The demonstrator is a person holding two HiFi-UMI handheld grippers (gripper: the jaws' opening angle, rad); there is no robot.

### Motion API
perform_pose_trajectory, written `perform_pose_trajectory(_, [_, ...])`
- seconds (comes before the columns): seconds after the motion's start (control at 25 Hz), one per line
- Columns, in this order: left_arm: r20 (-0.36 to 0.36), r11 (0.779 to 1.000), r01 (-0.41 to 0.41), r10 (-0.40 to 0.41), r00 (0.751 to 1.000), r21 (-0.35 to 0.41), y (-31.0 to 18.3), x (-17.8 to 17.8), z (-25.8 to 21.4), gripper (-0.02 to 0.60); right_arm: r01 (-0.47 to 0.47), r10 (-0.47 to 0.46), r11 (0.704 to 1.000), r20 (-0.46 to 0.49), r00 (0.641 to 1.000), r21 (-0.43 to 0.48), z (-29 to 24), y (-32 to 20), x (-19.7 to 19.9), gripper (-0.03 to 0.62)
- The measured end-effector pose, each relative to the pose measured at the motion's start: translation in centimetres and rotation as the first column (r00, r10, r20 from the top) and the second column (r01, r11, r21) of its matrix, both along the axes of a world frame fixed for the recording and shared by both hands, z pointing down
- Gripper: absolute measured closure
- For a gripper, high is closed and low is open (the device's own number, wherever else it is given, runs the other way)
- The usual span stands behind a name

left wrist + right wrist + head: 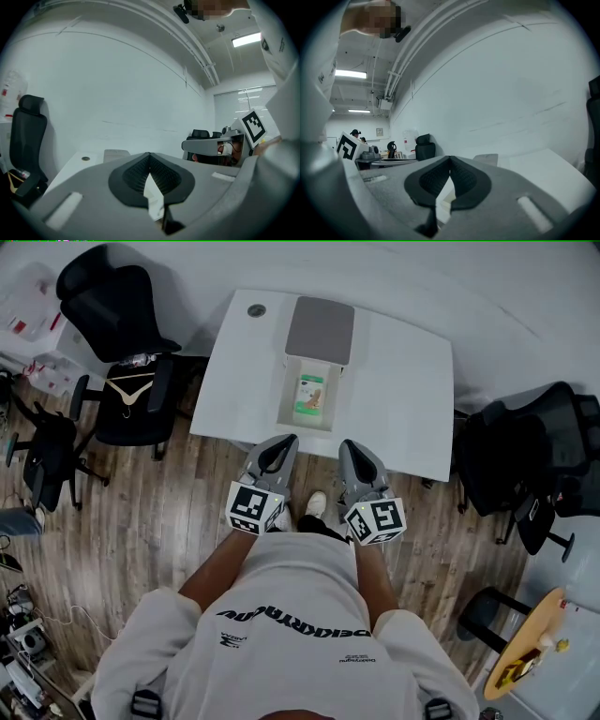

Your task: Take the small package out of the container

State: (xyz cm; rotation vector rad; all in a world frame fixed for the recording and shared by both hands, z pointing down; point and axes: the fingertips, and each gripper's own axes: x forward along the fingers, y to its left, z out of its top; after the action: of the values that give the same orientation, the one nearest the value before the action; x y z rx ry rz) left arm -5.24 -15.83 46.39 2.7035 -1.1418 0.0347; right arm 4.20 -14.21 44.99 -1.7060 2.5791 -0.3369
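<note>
My left gripper point(280, 446) and right gripper point(352, 448) are both clenched on nothing, jaws pressed together, side by side at the table's point(403, 381) near edge. Just beyond them, the small package point(311, 393) lies inside the open container point(289, 401) at mid-table. A grey lid point(320, 329) lies at its far end.
</note>
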Motion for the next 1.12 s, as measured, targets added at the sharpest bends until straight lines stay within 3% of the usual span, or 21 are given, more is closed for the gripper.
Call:
perform_pose_trajectory(0.56, [0.081, 0.993, 0.082, -0.075, 0.994, -0.086, -4.1, 3.3, 3.1, 0.578, 0.057, -0.057, 0.998, -0.010, 0.998, -0.036, 2.1, -3.0, 3.2, 0.594])
perform_pose_trajectory(1.12, [0.176, 0.964, 0.185, -0.152, 0.973, -0.190, -8.8, 4.6, 7.9, 0.568, 0.089, -0.089, 0.993, 0.004, 0.996, -0.082, 4.6, -5.9, 4.7, 0.594])
